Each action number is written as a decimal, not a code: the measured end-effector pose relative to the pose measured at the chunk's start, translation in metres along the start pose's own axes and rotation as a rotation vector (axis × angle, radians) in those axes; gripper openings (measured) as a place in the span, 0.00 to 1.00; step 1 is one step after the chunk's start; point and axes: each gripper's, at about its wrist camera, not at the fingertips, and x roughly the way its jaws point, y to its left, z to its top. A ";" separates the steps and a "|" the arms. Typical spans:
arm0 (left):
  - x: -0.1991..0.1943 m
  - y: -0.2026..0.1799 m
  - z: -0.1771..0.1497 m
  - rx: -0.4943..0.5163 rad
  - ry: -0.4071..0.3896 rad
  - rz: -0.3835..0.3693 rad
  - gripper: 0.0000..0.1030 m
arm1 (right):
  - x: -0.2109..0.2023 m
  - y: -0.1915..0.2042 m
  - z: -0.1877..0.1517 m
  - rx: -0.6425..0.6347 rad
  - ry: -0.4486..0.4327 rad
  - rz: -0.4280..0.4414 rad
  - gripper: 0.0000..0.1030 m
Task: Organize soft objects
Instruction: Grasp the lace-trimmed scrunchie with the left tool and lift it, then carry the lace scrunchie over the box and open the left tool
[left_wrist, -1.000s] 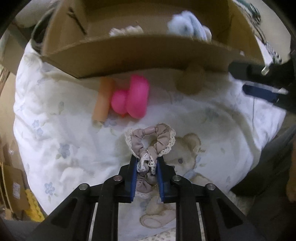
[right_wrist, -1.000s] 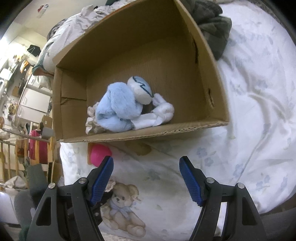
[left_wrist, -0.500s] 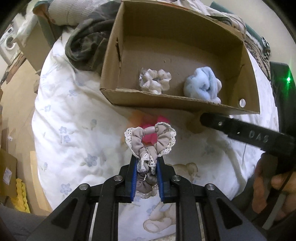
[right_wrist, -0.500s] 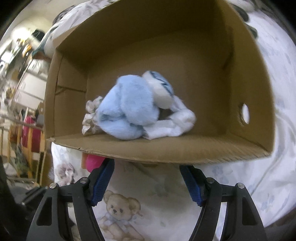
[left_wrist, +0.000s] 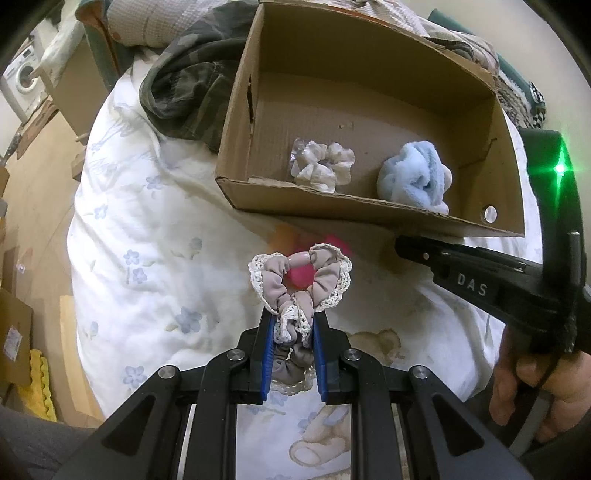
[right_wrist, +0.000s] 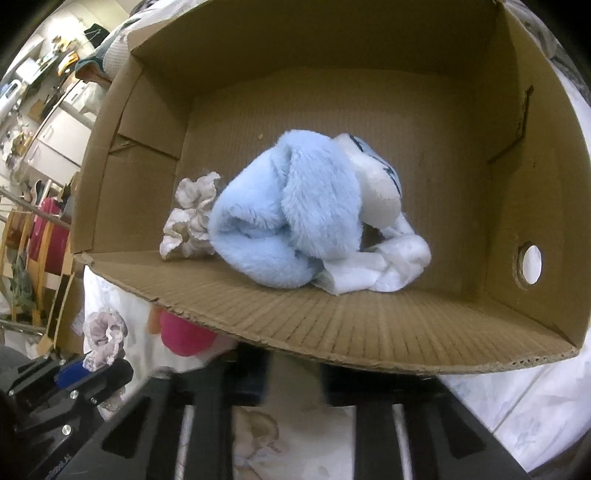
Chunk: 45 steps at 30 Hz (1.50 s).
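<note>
My left gripper (left_wrist: 292, 325) is shut on a beige lace-trimmed scrunchie (left_wrist: 301, 280) and holds it above the bed, short of the cardboard box (left_wrist: 369, 210). The scrunchie also shows in the right wrist view (right_wrist: 105, 338). In the box lie a white scrunchie (left_wrist: 323, 166) and a light blue plush toy (left_wrist: 415, 179), also seen in the right wrist view (right_wrist: 303, 214). My right gripper (right_wrist: 293, 373) sits low against the box's near wall (right_wrist: 369, 332); its fingers are blurred and close together, and I cannot tell if they hold anything.
A pink toy (left_wrist: 303, 277) lies on the floral bedspread (left_wrist: 147, 258) just before the box, partly hidden by the scrunchie. A dark camouflage garment (left_wrist: 188, 96) lies left of the box. Cardboard and a yellow item stand on the floor at left.
My left gripper has risen with the scrunchie, so the box interior shows. My right gripper has moved closer to the box's near wall, and its fingers have drawn together from wide open.
</note>
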 end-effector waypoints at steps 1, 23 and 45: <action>0.000 0.000 0.000 0.001 -0.001 0.000 0.16 | -0.001 0.002 -0.001 -0.008 -0.001 0.002 0.13; -0.029 -0.006 -0.003 0.006 -0.115 -0.014 0.16 | -0.075 0.019 -0.042 -0.115 -0.103 0.067 0.11; -0.063 -0.017 0.075 0.116 -0.309 -0.053 0.16 | -0.142 -0.034 0.013 0.019 -0.355 0.160 0.11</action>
